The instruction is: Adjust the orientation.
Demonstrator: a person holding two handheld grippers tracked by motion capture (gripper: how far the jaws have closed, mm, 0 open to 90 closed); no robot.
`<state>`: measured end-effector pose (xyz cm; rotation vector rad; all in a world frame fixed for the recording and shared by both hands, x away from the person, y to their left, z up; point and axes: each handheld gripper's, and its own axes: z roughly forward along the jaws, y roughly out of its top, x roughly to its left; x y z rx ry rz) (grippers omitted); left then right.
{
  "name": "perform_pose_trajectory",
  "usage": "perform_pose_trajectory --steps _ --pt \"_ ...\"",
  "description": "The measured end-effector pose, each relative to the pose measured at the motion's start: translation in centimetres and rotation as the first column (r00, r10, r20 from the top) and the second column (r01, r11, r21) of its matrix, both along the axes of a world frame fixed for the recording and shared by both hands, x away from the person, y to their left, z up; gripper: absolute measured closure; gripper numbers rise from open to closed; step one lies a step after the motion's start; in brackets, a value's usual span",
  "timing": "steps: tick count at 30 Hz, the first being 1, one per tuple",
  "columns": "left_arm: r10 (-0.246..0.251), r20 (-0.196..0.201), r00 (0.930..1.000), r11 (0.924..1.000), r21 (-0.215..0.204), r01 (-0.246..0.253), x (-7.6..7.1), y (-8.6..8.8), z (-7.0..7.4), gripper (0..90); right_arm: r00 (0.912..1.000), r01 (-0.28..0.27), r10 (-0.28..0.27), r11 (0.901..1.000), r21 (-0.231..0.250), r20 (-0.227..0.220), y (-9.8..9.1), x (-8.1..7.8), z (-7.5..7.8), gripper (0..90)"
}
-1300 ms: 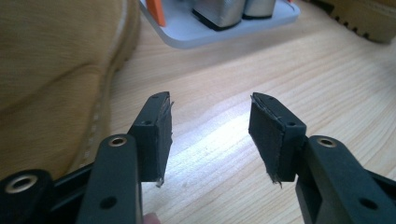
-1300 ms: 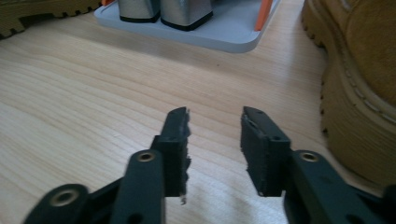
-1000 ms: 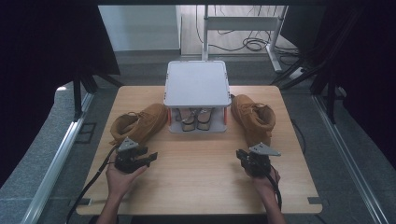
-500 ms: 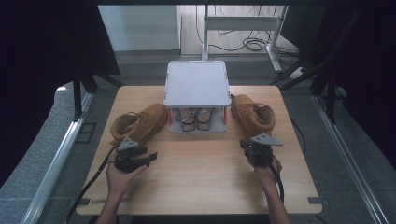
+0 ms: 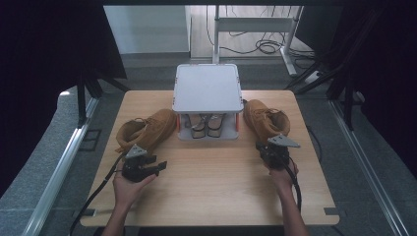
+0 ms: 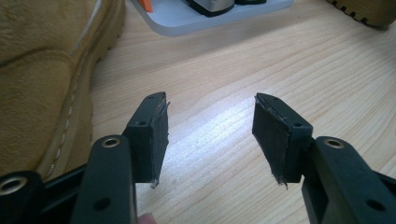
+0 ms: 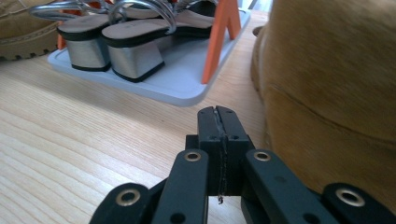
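Nearest, at 7 o'clock on the desk (image 5: 216,187): left gripper (image 5: 160,167) in a hand (image 5: 127,189), fingers (image 6: 156,135) spread wide over bare wood, nothing between them, pointing toward 3 o'clock. At 5 o'clock: right gripper (image 5: 268,147) in the other hand (image 5: 284,176), fingers (image 7: 218,126) pressed flat together, pinching nothing, pointing toward 12 o'clock.

Just beyond the left gripper, at 9 to 10 o'clock: left boot (image 5: 147,130), tan suede, lying tilted with its toe toward the rack; close beside the left fingers in the left gripper view (image 6: 42,84), not touched. Just beyond the right gripper, at 2 to 3 o'clock: right boot (image 5: 265,120), same tan, upright, heel end nearest the gripper; in the right gripper view (image 7: 331,93) looming just right of the shut fingers, whether touching cannot be told.

Between the boots, at 12 o'clock: small white rack (image 5: 206,88) with orange posts (image 7: 219,42). On its lower shelf: a pair of sandals (image 7: 121,42) with silver block heels and metallic straps, side by side. Top shelf bare.

Farther off, past the desk's far edge: grey floor, a white frame leg and loose cables (image 5: 260,46).
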<state>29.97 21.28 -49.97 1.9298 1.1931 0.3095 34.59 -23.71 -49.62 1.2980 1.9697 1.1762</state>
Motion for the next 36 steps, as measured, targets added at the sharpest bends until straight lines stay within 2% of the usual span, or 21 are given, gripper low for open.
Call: perform_pose_trajectory --steps 15,18,27,30,36 --pt "-0.006 -0.007 1.0 0.9999 0.014 0.006 0.0 0.1 0.0 45.4 0.9984 0.042 -0.043 0.9988 -0.024 -0.036 -1.4 0.3 -1.4 89.5" --pt "-0.008 -0.008 0.9999 0.9998 0.016 0.008 0.0 0.1 0.0 45.3 0.998 0.046 -0.046 0.9988 -0.014 -0.044 -1.8 0.3 -1.6 89.6" --pt "-0.011 -0.012 0.9999 0.9997 0.022 0.011 0.1 0.1 -0.1 45.0 0.9986 0.033 -0.033 0.9993 -0.016 -0.04 -2.2 0.3 -1.5 89.7" --pt "-0.012 -0.013 0.9998 0.9996 0.025 0.012 0.1 0.2 -0.1 44.8 0.9983 0.044 -0.045 0.9986 -0.028 -0.038 -2.5 0.3 -1.5 89.7" --pt "-0.013 -0.014 0.9998 0.9996 0.025 0.013 0.1 0.2 -0.1 44.6 0.9965 0.073 -0.073 0.9972 -0.019 -0.041 -3.7 0.2 -1.5 89.7"
